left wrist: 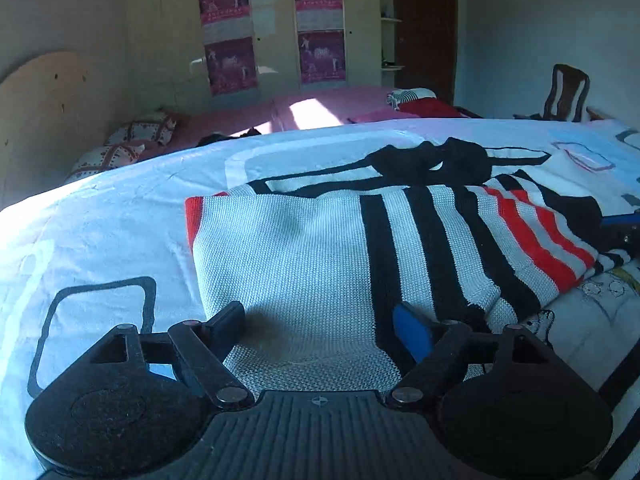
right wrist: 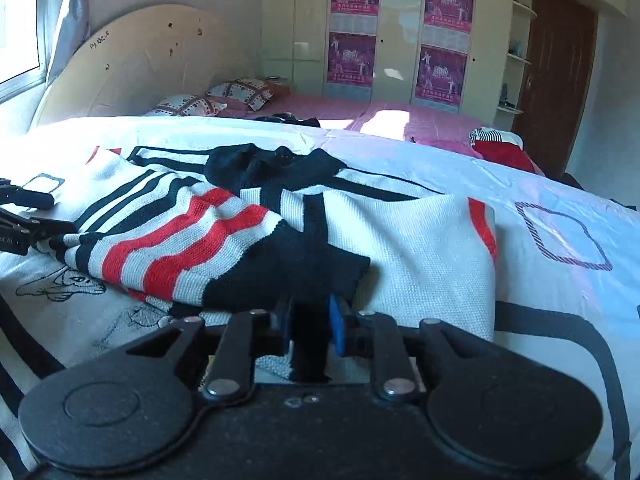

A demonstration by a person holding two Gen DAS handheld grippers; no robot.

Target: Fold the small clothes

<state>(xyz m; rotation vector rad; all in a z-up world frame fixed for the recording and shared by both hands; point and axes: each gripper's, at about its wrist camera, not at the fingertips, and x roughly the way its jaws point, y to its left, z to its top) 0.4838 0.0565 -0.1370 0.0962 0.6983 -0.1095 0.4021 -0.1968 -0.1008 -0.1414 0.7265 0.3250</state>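
- We see a knitted striped sweater point(left wrist: 320, 248) lying on the bed's white printed sheet point(left wrist: 100, 232), its white body crossed by black and red bands.
- Our left gripper point(left wrist: 320, 322) is spread wide, its black finger and blue-padded finger resting low over the near white edge of the sweater with nothing between them.
- Our right gripper point(right wrist: 308, 322) is pinching a black part of the sweater point(right wrist: 280, 248); dark knit fills the narrow gap between its blue pads.
- In the right wrist view, the left gripper point(right wrist: 24, 216) shows at the far left edge, beside the sweater's striped end.
- A black garment point(left wrist: 436, 162) lies bunched on the far side of the sweater, touching it.
- Beyond, a pink bed point(right wrist: 400, 120) carries patterned pillows point(right wrist: 224, 96), and a wardrobe point(right wrist: 400, 40) bears magenta posters.
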